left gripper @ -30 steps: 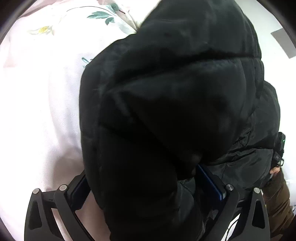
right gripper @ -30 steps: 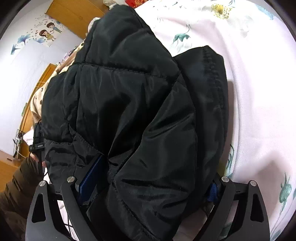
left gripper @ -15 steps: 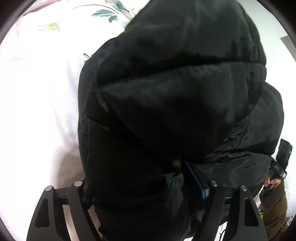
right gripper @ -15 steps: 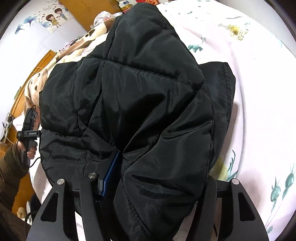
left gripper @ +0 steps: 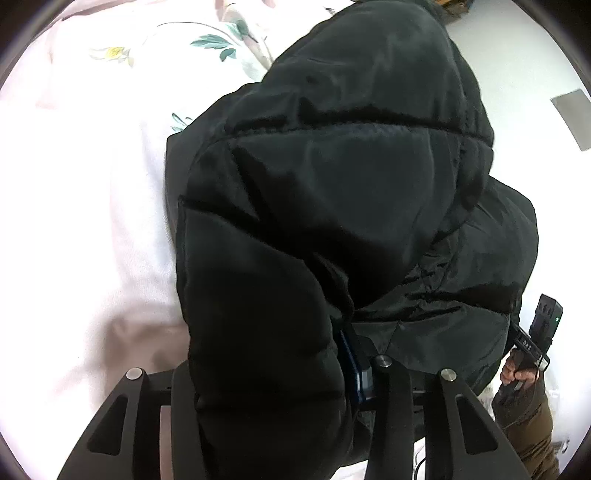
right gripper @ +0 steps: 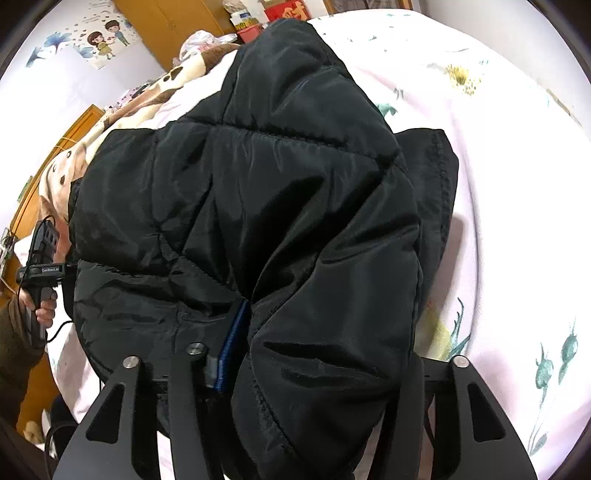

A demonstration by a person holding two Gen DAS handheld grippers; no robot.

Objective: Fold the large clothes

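item: black padded jacket (left gripper: 351,229) — lies bunched on the bed cover (left gripper: 85,206), its bulk running straight ahead of both grippers, long axis pointing away from them toward the far end of the bed.

left gripper (left gripper: 266,373) — fingers pinched onto a thick fold at the jacket's near edge; blue pad visible pressed against the fabric on one side, the other finger hidden behind the padding.

right gripper (right gripper: 317,362) — likewise clamped on a thick roll of the near edge, one blue pad showing, the far finger hidden by cloth. both sit at the same near hem, side by side; neither is clearly nearer to the jacket's bulk. judgement: the coming move turns on carrying this near edge forward along the long axis, over the rest of the jacket.

surface: pale pink bed cover with printed flowers, soft, showing beside the jacket on both sides.

room: beyond the jacket, a brown patterned blanket (right gripper: 122,110), wooden wardrobe (right gripper: 173,22), cartoon wall sticker (right gripper: 105,33).
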